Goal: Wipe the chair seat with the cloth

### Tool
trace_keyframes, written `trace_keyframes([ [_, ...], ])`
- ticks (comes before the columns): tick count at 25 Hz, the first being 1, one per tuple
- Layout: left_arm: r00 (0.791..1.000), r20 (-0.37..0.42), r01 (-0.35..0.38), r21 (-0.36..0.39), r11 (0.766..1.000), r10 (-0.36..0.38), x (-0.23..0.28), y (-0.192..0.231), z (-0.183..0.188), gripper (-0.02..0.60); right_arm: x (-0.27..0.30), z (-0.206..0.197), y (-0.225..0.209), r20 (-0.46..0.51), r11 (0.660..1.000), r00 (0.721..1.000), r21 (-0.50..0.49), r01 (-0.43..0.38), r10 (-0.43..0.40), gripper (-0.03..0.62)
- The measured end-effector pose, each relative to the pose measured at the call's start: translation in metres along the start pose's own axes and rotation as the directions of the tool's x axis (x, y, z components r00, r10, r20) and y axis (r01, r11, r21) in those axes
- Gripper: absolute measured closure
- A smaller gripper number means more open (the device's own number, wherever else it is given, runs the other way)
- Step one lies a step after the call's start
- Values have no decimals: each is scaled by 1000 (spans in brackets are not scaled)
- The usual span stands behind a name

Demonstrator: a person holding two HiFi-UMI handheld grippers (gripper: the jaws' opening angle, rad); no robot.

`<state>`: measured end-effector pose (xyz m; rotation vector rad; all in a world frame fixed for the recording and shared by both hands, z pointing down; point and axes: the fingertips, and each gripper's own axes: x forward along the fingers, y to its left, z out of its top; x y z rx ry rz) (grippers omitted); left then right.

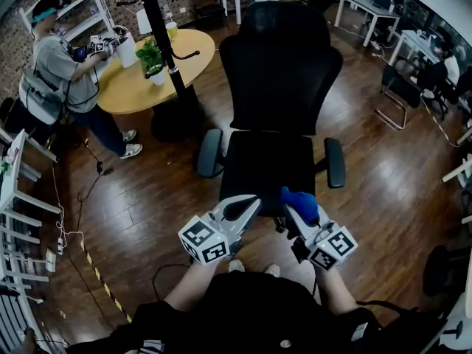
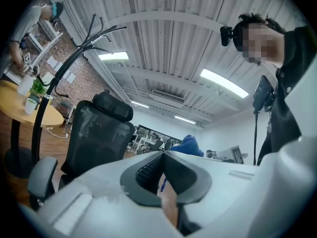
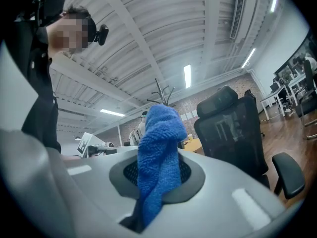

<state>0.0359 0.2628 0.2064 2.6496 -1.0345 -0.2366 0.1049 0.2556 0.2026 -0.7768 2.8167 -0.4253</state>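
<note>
Now: right gripper (image 3: 161, 157) pinches cloth (image 3: 161, 128) | left gripper (image 2: 163, 153) pressed together | chair seat (image 1: 269, 169) only in head view

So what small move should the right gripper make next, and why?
Probably tip the right gripper forward and lower the blue cloth onto the chair seat: the cloth is clamped but points up at the seat's front edge, not touching it.

A coat stand (image 1: 161, 35) beside a round table (image 1: 133, 87).
</note>
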Motion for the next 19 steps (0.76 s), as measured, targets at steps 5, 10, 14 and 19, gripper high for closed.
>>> trace_keyframes([
  [5,1000,1,6,7,1000,-6,8,-3,6,578,-1,9,-5,9,1000,1000,-7,1,0,556],
  [10,1000,5,-8,5,1000,8,9,2,8,578,4,12,-6,14,1000,1000,-17,-12,12,556],
  [14,1000,10,-14,9,1000,14,9,6,8,578,7,15,-6,22,1000,1000,-22,-15,16,556],
  [19,1000,11,-14,13,1000,14,8,9,10,578,11,18,-1,44,1000,999,-16,-26,27,556],
])
